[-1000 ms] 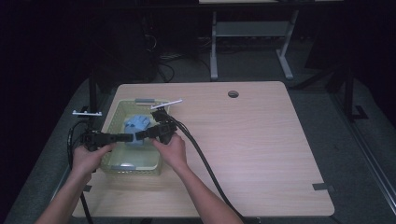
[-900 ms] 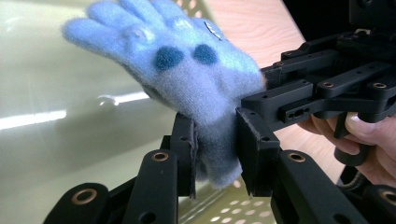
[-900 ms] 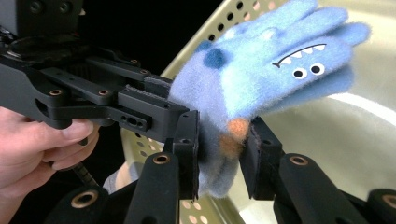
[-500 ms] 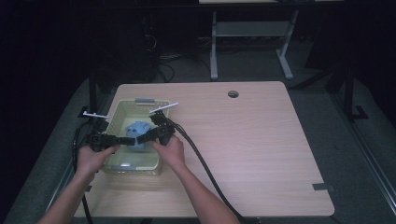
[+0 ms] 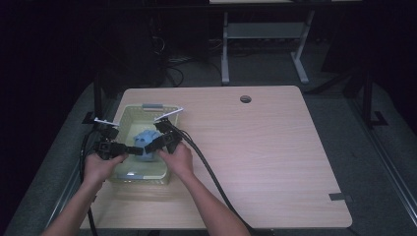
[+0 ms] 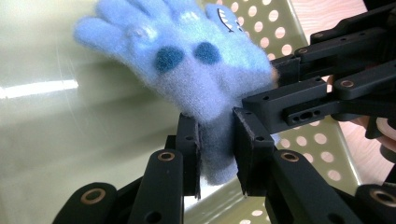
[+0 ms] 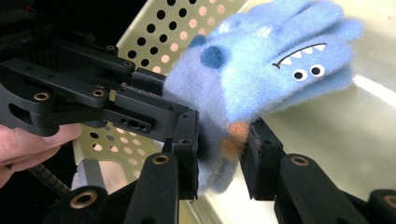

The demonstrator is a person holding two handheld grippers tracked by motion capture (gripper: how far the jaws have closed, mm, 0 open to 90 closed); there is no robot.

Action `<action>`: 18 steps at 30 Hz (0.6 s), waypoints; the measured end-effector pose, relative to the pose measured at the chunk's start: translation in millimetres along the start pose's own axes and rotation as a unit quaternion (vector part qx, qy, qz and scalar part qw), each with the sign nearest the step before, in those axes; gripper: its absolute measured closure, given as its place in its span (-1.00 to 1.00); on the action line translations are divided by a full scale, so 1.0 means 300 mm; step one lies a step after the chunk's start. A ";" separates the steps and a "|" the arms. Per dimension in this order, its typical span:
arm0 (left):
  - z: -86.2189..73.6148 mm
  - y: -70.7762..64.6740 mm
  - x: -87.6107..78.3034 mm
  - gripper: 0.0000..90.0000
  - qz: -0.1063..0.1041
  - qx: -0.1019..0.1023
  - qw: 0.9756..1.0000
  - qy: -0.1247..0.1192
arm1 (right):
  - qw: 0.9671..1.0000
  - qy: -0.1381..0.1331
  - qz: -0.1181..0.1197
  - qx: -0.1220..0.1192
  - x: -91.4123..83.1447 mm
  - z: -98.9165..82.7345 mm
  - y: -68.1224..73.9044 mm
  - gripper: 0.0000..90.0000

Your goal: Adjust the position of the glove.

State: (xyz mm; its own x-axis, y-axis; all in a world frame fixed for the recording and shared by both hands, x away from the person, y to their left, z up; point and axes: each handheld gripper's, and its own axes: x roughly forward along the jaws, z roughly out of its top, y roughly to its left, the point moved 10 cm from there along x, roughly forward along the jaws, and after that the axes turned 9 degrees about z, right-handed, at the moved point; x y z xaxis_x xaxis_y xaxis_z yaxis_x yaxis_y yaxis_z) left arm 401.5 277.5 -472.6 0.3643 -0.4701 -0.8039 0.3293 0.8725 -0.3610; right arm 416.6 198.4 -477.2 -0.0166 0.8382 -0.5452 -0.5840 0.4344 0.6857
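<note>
High view: fixed overhead, faces forward-down, far, whole tabletop (image 5: 275, 162). Gripper views: ride behind own fingers, look along them, very close. All three share blue glove (image 6: 187, 70) between fingers, above basket (image 5: 129, 118).

left claw (image 6: 215, 140): jaws have just been closing, now pinching the cuff of the blue glove (image 6: 187, 60)
right claw (image 7: 223, 147): sunk slightly into the basket (image 5: 125, 115)

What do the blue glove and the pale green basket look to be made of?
The glove looks like fuzzy knit or fleece: its surface is matte, with fine fibres along the edges and printed eyes and teeth. The basket seems to be moulded plastic: smooth pale walls with rows of round holes, and a glossy floor that reflects a streak of light. Painted metal cannot be ruled out.
</note>
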 end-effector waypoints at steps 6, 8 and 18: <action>-0.004 0.003 0.000 0.63 0.007 0.000 1.000 0.004 | 1.000 0.008 -0.010 -0.006 0.007 0.000 0.000 0.54; -0.005 0.004 -0.001 0.63 0.008 0.002 1.000 0.005 | 1.000 0.009 -0.013 -0.003 0.010 0.001 0.002 0.54; -0.018 0.021 0.001 0.63 0.009 -0.007 1.000 0.007 | 0.999 0.025 -0.029 -0.017 0.030 0.002 0.010 0.50</action>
State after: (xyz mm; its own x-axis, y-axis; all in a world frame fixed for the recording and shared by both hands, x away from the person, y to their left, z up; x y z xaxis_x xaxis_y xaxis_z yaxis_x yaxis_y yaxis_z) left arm 399.1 283.7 -477.6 0.3583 -0.4521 -0.8168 0.3095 0.8830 -0.3530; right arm 415.2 207.4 -479.8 -0.0228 0.7937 -0.6078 -0.6132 0.4691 0.6356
